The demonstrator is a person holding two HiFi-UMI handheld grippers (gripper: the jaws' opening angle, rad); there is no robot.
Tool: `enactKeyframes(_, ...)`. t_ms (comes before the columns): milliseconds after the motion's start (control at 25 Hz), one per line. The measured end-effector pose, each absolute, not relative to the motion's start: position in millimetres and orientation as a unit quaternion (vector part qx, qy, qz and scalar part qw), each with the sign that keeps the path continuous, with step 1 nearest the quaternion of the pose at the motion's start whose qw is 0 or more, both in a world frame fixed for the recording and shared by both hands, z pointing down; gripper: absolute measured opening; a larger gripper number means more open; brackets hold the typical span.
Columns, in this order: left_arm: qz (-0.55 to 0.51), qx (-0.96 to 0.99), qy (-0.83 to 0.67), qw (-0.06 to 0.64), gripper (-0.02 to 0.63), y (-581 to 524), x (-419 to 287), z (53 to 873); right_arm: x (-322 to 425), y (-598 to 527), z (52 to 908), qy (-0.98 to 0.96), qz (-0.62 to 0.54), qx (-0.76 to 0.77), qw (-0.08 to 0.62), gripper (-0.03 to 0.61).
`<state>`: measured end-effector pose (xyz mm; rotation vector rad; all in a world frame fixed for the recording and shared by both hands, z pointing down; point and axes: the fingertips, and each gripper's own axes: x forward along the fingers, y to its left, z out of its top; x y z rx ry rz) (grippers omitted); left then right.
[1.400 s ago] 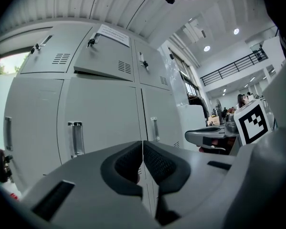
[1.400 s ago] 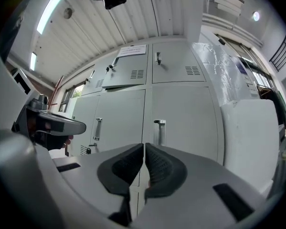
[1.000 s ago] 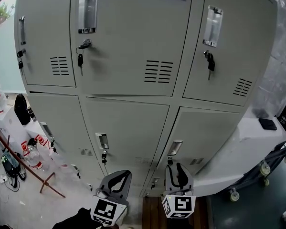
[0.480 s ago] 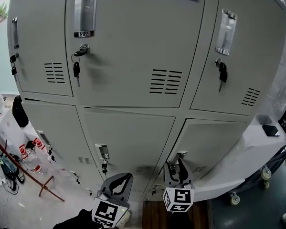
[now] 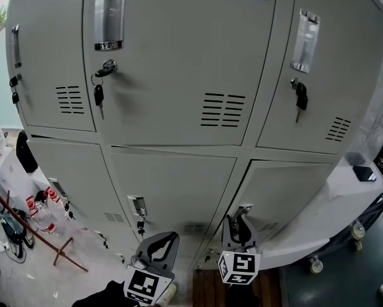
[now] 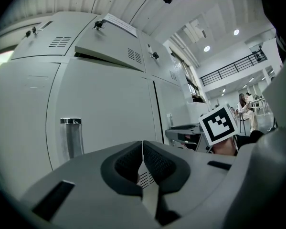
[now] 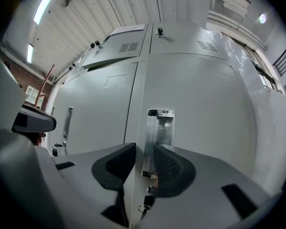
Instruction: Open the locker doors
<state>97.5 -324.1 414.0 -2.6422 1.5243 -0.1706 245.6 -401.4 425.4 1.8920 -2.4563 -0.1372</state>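
Observation:
Grey lockers fill the head view, with two rows showing. My right gripper (image 5: pixel 238 221) is at the chrome recessed handle (image 5: pixel 242 208) of the lower right locker door (image 5: pixel 287 194). In the right gripper view the handle (image 7: pixel 159 137) and the door's left edge sit between the jaws, which have just been closing and now pinch the handle's lip. A key (image 7: pixel 145 206) hangs just below. My left gripper (image 5: pixel 162 243) is shut on nothing, low in front of the lower middle door (image 5: pixel 172 184) and right of its handle (image 6: pixel 71 137).
Keys hang in the upper middle lock (image 5: pixel 99 94) and the upper right lock (image 5: pixel 300 98). The upper middle door (image 6: pixel 109 51) looks slightly ajar. Bottles and a red-legged stand (image 5: pixel 44 216) crowd the floor at left. A white wheeled cart (image 5: pixel 344 190) stands against the lockers at right.
Both grippers have moved in toward the lockers. The right one has reached the lower right handle, and its jaws now stand narrower around it. The left stays shut.

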Motion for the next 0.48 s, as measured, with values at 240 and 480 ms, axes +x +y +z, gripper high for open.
enactKeyframes(240,-0.051,-0.865,0.498,0.044,0.026,-318,98,413,247,-392,426,-0.793,-0.042,0.607,0.021,0.129)
enactKeyframes(480,-0.036,-0.87,0.489,0.055,0.026,-307,108,407,252,-372,426,-0.797,-0.037,0.603,0.02,0.129)
